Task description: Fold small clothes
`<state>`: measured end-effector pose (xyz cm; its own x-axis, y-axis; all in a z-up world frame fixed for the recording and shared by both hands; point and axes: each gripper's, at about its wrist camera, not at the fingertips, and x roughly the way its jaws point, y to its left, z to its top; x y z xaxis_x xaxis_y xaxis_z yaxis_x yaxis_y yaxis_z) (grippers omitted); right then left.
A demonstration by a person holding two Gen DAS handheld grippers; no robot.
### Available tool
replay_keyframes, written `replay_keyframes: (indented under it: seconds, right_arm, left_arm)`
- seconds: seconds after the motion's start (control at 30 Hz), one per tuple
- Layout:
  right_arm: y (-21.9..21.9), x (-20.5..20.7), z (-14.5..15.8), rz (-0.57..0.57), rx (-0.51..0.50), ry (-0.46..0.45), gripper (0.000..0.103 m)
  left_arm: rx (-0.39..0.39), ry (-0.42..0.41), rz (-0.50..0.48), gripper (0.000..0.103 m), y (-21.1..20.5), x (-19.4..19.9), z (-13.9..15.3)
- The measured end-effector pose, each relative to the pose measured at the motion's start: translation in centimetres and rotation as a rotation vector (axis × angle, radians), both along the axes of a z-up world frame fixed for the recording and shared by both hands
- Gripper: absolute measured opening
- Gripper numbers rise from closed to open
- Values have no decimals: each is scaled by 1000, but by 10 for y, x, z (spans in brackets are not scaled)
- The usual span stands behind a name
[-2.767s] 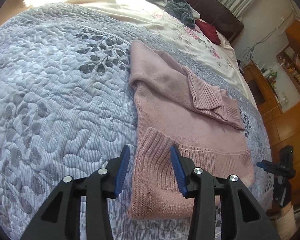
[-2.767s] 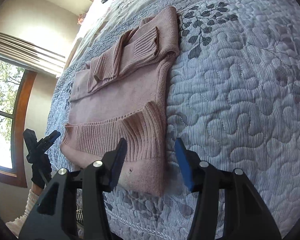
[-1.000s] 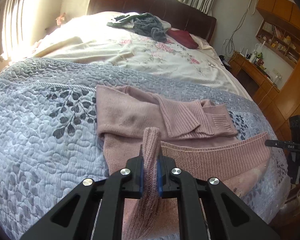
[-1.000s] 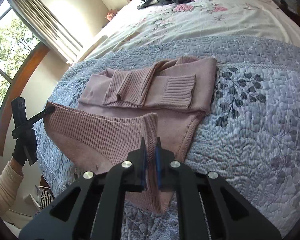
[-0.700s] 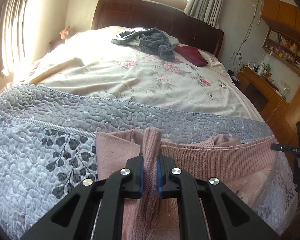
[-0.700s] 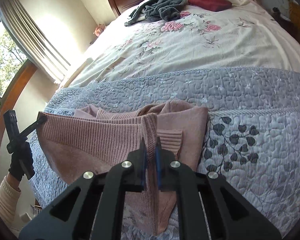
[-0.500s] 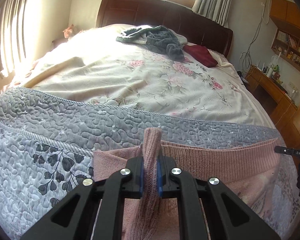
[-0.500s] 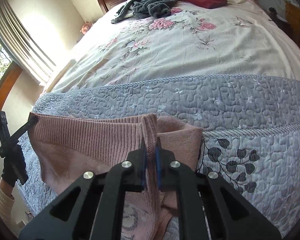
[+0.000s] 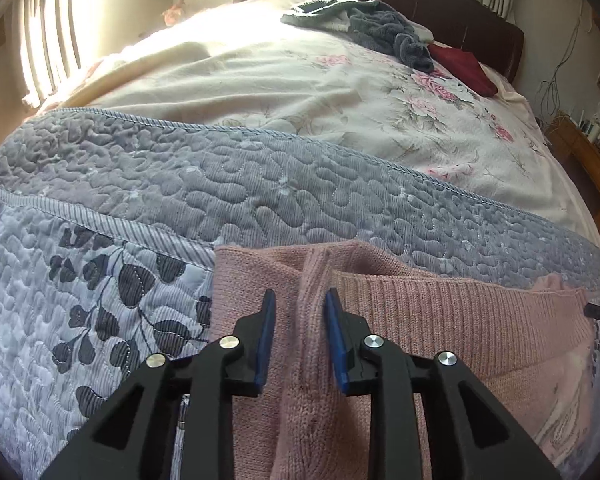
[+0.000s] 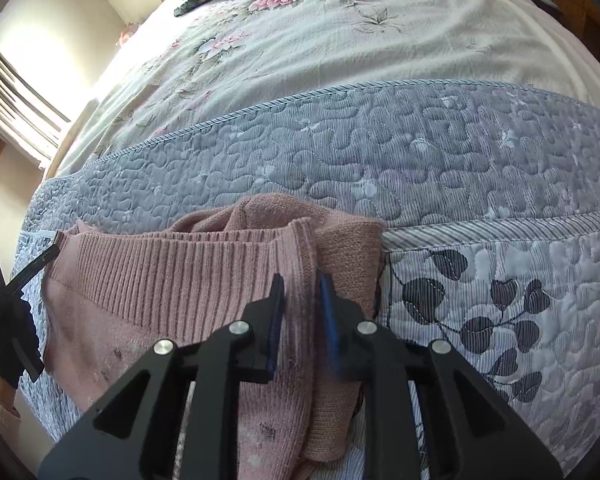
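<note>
Since a moment ago I've carried the pink sweater (image 9: 440, 312) hem over onto its far half on the bed (image 9: 260, 184), both fingers now parted off it, so I'd withdraw straight back without snagging the knit.

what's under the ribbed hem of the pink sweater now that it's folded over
Under the ribbed hem lies the pink sweater's own upper part, its edge peeking out beyond. The sleeves are covered, and so is the quilt beneath.
</note>
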<state>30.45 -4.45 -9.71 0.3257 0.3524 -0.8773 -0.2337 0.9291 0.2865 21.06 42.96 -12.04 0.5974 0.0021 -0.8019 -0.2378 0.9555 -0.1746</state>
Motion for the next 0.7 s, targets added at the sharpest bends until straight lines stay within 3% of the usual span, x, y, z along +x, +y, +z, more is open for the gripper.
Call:
replay_keyframes:
  seconds: [0.1, 0.2, 0.33, 0.43, 0.47, 0.53, 0.7]
  right_arm:
    - [-10, -27, 18, 20, 42, -21, 34]
    - [-17, -68, 27, 63, 70, -9, 38]
    - [-24, -126, 15, 112, 69, 45, 41]
    - [-25, -157, -6, 128, 70, 101, 41]
    - [-24, -163, -12, 132, 70, 114, 38]
    - [-25, -169, -20, 137, 117, 142, 9]
    - [-32, -172, 2, 116, 131, 134, 4]
  left_arm:
    - [41, -50, 5, 36, -2, -27, 19]
    - [105, -87, -50, 41, -18, -62, 36]
    - [134, -80, -163, 44, -53, -106, 39]
    - [105, -38, -228, 45, -78, -128, 28]
    - [96, -24, -240, 45, -83, -133, 23]
    - [94, 2, -244, 46, -90, -138, 12]
    - [69, 72, -215, 46, -85, -136, -12]
